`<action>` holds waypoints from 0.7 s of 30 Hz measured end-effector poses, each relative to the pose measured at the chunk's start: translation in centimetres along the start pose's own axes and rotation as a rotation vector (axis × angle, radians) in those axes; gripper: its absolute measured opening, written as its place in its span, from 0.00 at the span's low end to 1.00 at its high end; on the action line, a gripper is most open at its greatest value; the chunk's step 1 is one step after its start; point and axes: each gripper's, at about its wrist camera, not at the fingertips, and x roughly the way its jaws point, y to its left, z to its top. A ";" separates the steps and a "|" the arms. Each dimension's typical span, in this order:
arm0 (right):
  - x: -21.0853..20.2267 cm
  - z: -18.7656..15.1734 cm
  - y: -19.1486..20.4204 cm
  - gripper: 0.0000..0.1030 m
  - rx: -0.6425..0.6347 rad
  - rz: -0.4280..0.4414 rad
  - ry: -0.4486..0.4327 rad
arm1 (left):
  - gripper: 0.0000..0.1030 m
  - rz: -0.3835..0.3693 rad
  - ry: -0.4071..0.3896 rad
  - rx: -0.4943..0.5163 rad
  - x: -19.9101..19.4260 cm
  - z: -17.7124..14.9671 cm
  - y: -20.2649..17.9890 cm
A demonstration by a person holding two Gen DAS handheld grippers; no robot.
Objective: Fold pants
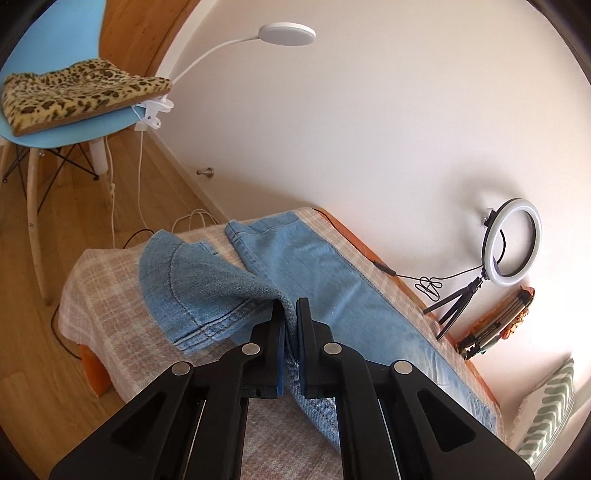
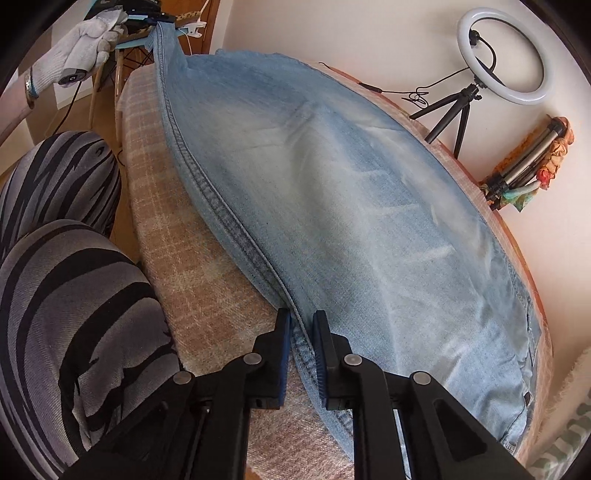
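Observation:
Light blue denim pants lie lengthwise on a table covered with a beige plaid cloth. My right gripper is shut on the stitched near edge of the pants, low over the cloth. My left gripper is shut on the leg hem and holds it lifted, so the hem end droops folded over to the left above the other leg. In the right wrist view the left gripper shows far off, held by a white-gloved hand, with the denim edge pulled taut between both grippers.
A ring light on a tripod and a folded tripod stand by the wall behind the table. A blue chair with a leopard cushion and a clip lamp stands at the left. The person's striped legs are beside the table.

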 end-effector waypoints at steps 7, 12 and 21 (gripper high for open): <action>-5.4 2.7 -4.2 0.04 0.067 -0.126 -0.126 | 0.03 0.011 -0.073 0.042 -1.2 1.1 -1.8; -6.3 6.8 -8.7 0.03 0.045 -0.214 -0.163 | 0.03 0.005 -0.103 0.113 0.5 3.5 -5.4; 1.1 14.2 -17.7 0.02 0.031 -0.266 -0.095 | 0.03 0.066 -0.065 0.220 8.2 7.1 -10.2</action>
